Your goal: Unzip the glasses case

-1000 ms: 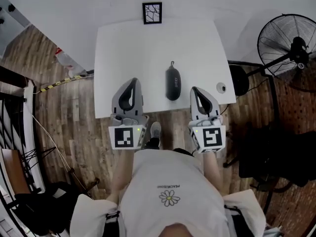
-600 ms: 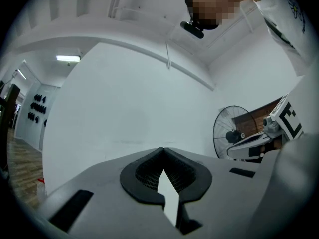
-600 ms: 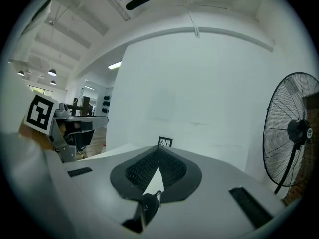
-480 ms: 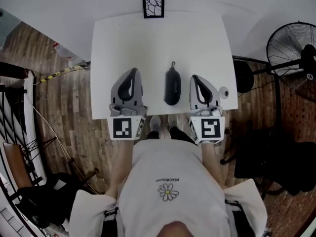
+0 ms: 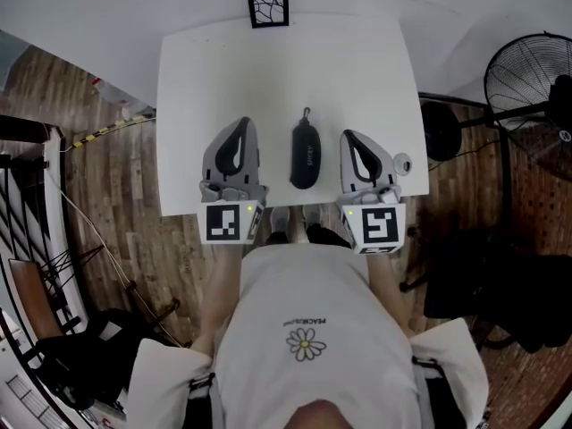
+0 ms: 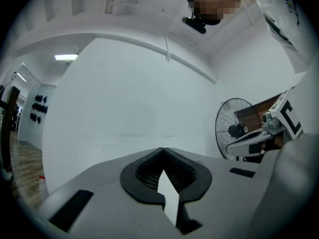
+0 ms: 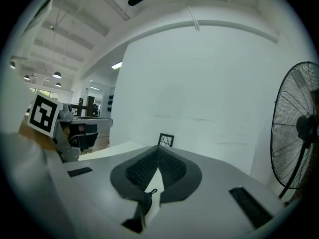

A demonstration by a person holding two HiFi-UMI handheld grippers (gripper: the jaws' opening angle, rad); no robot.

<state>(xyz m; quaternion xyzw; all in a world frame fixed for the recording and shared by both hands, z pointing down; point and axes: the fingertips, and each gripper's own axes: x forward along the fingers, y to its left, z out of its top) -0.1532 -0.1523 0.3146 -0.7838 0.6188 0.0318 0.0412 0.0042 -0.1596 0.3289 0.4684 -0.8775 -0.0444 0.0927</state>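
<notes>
The black glasses case [image 5: 305, 155] lies lengthwise on the white table [image 5: 286, 70], its small pull loop [image 5: 307, 113] pointing away from me. My left gripper [image 5: 240, 123] hovers just left of the case, jaws shut with nothing between them. My right gripper [image 5: 348, 136] hovers just right of it, also shut and holding nothing. Neither touches the case. In the left gripper view the closed tips of the left gripper [image 6: 162, 150] face a white wall. The right gripper [image 7: 158, 147] in its own view points toward the far marker card [image 7: 166, 140].
A black-and-white marker card [image 5: 268, 5] stands at the table's far edge. A small round object [image 5: 401, 161] sits at the right edge. A standing fan [image 5: 536, 70] is to the right on the wood floor, with dark clutter at lower left.
Both grippers have moved forward from the table's near edge and now flank the case. The case has stayed put. Both pairs of jaws stay shut.
</notes>
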